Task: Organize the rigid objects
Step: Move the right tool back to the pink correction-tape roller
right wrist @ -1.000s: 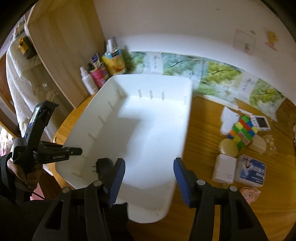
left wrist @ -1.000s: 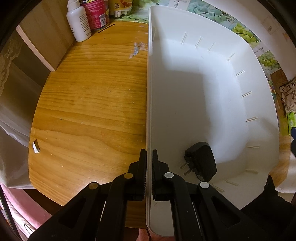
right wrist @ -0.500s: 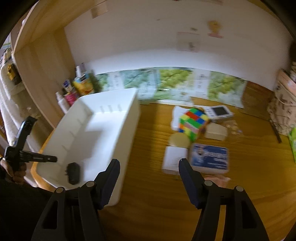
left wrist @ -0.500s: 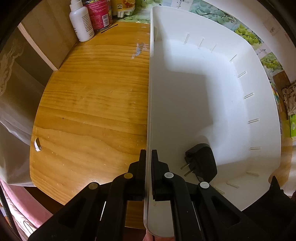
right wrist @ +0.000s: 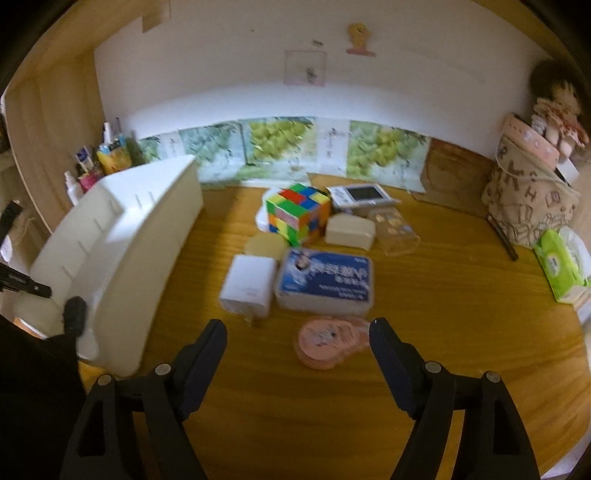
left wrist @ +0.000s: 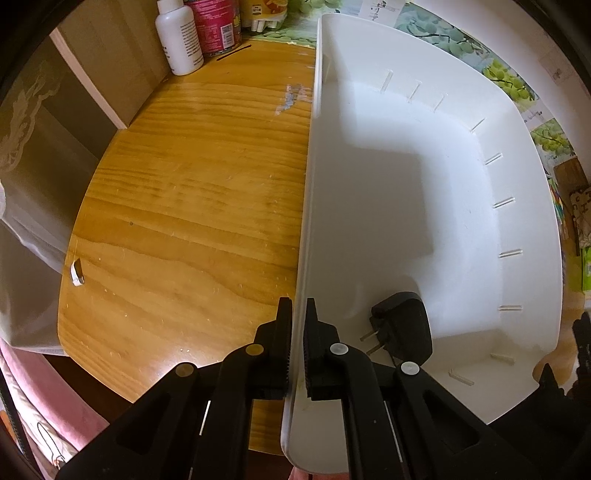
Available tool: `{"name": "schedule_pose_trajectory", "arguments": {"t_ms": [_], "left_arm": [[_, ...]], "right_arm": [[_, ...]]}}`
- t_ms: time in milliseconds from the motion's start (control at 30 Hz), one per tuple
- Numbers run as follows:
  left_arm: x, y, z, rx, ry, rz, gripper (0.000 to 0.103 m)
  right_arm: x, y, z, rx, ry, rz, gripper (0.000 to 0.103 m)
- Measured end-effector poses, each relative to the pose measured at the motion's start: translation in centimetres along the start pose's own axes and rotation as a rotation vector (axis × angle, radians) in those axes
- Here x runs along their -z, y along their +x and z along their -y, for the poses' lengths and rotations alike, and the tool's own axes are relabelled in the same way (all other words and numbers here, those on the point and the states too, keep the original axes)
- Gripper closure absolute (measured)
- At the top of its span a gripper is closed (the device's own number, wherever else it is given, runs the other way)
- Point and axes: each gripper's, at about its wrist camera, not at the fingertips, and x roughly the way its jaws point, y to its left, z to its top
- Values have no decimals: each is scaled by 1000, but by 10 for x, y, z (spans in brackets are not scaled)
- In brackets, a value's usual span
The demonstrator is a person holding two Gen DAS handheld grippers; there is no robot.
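My left gripper [left wrist: 298, 314] is shut on the near left wall of the white bin [left wrist: 524, 229]. A black plug adapter [left wrist: 404, 328] lies inside the bin's near corner. In the right wrist view the white bin [right wrist: 122, 243] stands at the left. My right gripper [right wrist: 297, 326] hovers over the wooden table, its jaws opening, nothing pressed between them. A pink round case [right wrist: 328, 341] lies just beyond the fingertips. Behind it sit a blue-labelled box [right wrist: 327, 280], a white cube box [right wrist: 249, 286], a coloured puzzle cube [right wrist: 297, 214] and a cream box [right wrist: 349, 230].
Bottles and cans [left wrist: 199, 33] stand at the table's back left corner. A patterned bag with a doll [right wrist: 532, 199] and a green tissue pack [right wrist: 557, 264] sit at the right. A small screen device [right wrist: 364, 195] and a clear packet [right wrist: 397, 230] lie behind the pile.
The right gripper swung right, away from the bin and toward the pile of objects, and its jaws spread wider. The left gripper kept its hold on the bin wall.
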Motion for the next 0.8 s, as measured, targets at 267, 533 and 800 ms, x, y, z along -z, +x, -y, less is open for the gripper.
{"name": "schedule_pose_trajectory", "arguments": {"t_ms": [267, 533, 800], "left_arm": [[4, 0, 3, -11, -29, -1, 97], [3, 1, 8, -18, -51, -8, 97], [4, 2, 8, -24, -71, -9, 96]], "right_arm": [[15, 23, 15, 28, -8, -21, 21], [17, 53, 23, 31, -28, -49, 18], [18, 73, 30, 20, -39, -80, 18]]}}
